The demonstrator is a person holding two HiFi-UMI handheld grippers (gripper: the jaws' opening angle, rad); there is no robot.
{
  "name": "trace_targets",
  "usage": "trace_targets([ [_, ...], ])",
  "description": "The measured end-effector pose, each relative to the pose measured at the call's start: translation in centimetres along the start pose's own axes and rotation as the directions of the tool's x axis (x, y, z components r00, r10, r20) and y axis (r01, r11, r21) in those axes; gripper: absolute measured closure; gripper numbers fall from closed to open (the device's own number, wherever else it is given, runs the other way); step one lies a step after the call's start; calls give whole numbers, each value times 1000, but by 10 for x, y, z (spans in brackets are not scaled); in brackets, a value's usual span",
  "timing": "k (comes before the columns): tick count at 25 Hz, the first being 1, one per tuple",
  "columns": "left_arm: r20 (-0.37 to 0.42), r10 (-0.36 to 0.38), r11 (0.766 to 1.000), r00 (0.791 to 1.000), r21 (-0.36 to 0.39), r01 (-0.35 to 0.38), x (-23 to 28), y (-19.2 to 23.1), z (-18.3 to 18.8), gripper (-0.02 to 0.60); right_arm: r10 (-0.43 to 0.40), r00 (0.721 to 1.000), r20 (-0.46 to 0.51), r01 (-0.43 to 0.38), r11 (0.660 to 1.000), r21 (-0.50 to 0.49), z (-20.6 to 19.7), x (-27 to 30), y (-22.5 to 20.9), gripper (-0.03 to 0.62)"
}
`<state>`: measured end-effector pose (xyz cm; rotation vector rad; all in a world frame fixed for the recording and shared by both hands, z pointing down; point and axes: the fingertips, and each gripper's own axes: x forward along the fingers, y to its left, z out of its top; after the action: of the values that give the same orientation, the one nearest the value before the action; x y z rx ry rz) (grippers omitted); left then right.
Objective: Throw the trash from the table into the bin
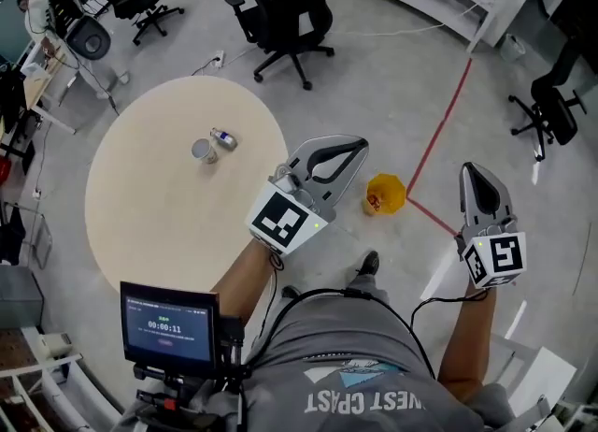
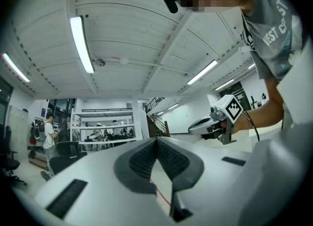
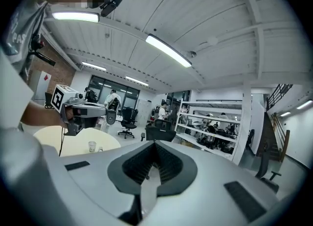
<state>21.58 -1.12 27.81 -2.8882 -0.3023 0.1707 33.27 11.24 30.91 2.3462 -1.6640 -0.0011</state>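
Left gripper (image 1: pixel 355 148) and right gripper (image 1: pixel 473 171) hover off the round table's (image 1: pixel 140 224) right side, both pinched closed and empty. A paper cup (image 1: pixel 203 151) and a small bottle (image 1: pixel 223 138) sit on the table; the yellow bin (image 1: pixel 385 194) stands beside it.

This is a large open office-cum-lab workspace. Black swivel chairs (image 1: pixel 290 9) stand near a round table (image 1: pixel 140 215) on a pale floor (image 1: pixel 392 84) crossed by a red line (image 1: pixel 439 131). Strip lights (image 2: pixel 80 44) run along a white ribbed ceiling (image 2: pixel 137 34) above white shelving racks (image 3: pixel 210 118) loaded with equipment.
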Motion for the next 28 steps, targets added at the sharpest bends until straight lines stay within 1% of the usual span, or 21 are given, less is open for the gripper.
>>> trace_targets([
  [3, 23, 77, 997, 997, -9, -77, -66, 23, 43, 541, 27, 1000, 16, -26, 999, -42, 56, -6, 41, 583],
  [4, 28, 101, 995, 994, -10, -101, -87, 30, 52, 541, 35, 999, 22, -34, 998, -52, 68, -6, 56, 583],
  [6, 36, 145, 989, 989, -7, -145, -122, 38, 50, 541, 55, 998, 35, -53, 996, -65, 73, -2, 83, 583],
  [9, 34, 201, 979, 979, 19, -201, -160, 46, 32, 541, 95, 994, 55, -90, 992, -83, 65, 12, 114, 583],
  [10, 32, 217, 976, 976, 31, -218, -174, 47, 30, 541, 107, 992, 60, -102, 991, -90, 68, 15, 126, 583],
  [12, 28, 250, 967, 968, 45, -251, -210, 53, 39, 541, 131, 989, 69, -124, 987, -101, 85, 17, 154, 583],
  [15, 28, 309, 951, 951, 18, -309, -264, 64, 55, 541, 169, 983, 76, -160, 980, -116, 115, 21, 196, 583],
  [17, 19, 347, 938, 938, -13, -347, -291, 70, 53, 541, 198, 977, 78, -188, 974, -129, 122, 26, 217, 583],
  [19, 7, 379, 925, 925, -26, -379, -311, 76, 46, 541, 231, 970, 72, -220, 966, -136, 122, 33, 235, 583],
  [22, -3, 420, 907, 907, -28, -420, -331, 83, 37, 541, 288, 957, 43, -279, 949, -147, 116, 46, 256, 583],
  [25, -20, 467, 884, 884, -26, -467, -352, 91, 27, 541, 349, 937, 24, -341, 926, -161, 112, 70, 277, 583],
  [27, -31, 496, 868, 868, -15, -496, -361, 99, 20, 541, 404, 915, 17, -396, 904, -161, 111, 94, 293, 582],
  [28, -39, 508, 861, 860, -7, -509, -366, 103, 16, 541, 439, 899, 11, -431, 888, -161, 111, 107, 303, 582],
])
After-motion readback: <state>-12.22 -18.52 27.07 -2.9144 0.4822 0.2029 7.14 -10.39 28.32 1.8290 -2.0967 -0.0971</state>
